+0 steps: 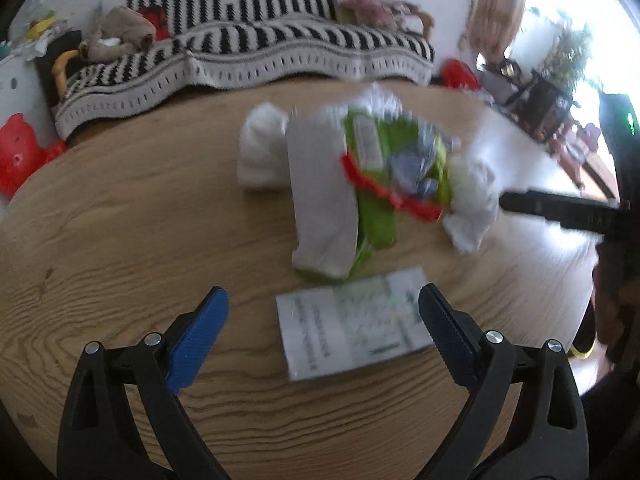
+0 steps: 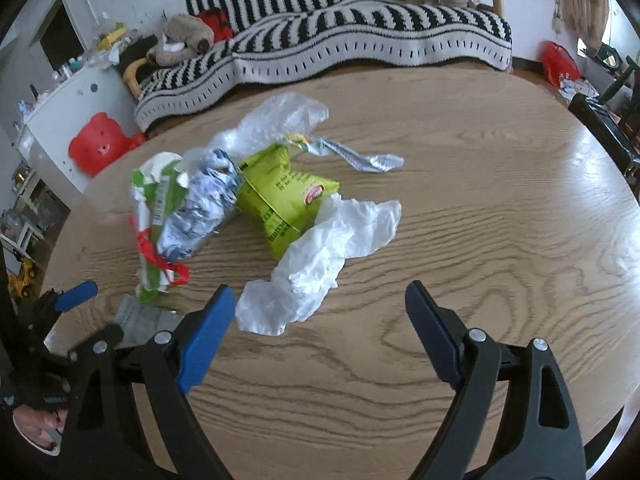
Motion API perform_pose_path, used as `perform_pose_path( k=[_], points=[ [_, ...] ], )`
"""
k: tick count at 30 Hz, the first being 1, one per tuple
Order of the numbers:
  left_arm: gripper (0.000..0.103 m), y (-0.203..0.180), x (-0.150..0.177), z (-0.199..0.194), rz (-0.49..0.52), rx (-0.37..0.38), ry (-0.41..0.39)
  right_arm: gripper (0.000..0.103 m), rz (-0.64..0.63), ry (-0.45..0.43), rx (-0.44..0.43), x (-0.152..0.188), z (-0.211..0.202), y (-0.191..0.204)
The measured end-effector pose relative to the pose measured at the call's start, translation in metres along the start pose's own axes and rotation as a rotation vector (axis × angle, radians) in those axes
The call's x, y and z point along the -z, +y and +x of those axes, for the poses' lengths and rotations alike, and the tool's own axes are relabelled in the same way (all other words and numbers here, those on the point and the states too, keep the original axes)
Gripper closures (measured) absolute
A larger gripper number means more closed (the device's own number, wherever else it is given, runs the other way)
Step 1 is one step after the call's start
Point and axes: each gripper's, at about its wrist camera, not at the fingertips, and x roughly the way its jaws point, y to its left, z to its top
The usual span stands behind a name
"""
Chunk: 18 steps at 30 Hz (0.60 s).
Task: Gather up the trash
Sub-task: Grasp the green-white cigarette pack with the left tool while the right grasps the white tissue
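Living-room setting, striped sofa (image 2: 360,32) sitting beyond a round wooden worktop (image 2: 480,200). Trash pile is lying ahead of both tools.

Right tool (image 2: 320,336) is hovering just short of the pile, jaws wide apart, nothing between them. White crumpled tissue (image 2: 328,252) is lying just ahead of it, long axis running diagonally from near-left to far-right. Green snack bag (image 2: 284,200) is sitting behind that, with a blue-white wrapper (image 2: 200,208) to its left.

Left tool (image 1: 324,312) is also gaping, empty, with a flat paper leaflet (image 1: 352,328) lying between its tips on the worktop, long side running across the jaws.

Risks, as I judge them: thin leaflet sliding instead of lifting; loose tissue tearing or dragging neighbours; both tools crowding the same pile and colliding.
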Motion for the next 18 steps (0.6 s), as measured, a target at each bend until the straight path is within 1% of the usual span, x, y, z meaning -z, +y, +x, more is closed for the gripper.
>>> perform_pose_path(
  k=[5,7,10,15,17,18],
  points=[
    [0.010,0.003,0.010,0.019,0.022,0.037,0.064,0.019,-0.001,0.030,-0.003,-0.004,0.019,0.004],
    [0.010,0.003,0.013,0.019,0.011,0.089,0.070,0.019,-0.008,0.033,-0.010,-0.005,0.022,0.007],
    [0.010,-0.006,0.018,0.016,0.020,0.163,0.062,0.019,-0.020,0.035,-0.016,-0.007,0.025,0.010],
    [0.010,-0.035,0.032,0.008,0.094,0.295,0.074,0.019,-0.023,0.041,-0.012,-0.006,0.027,0.009],
    [0.010,-0.045,0.036,-0.002,0.151,0.254,0.040,0.019,-0.030,0.044,-0.008,-0.005,0.027,0.009],
    [0.010,-0.049,0.037,-0.009,0.193,0.206,0.001,0.019,-0.034,0.045,-0.007,-0.005,0.027,0.009]
  ],
)
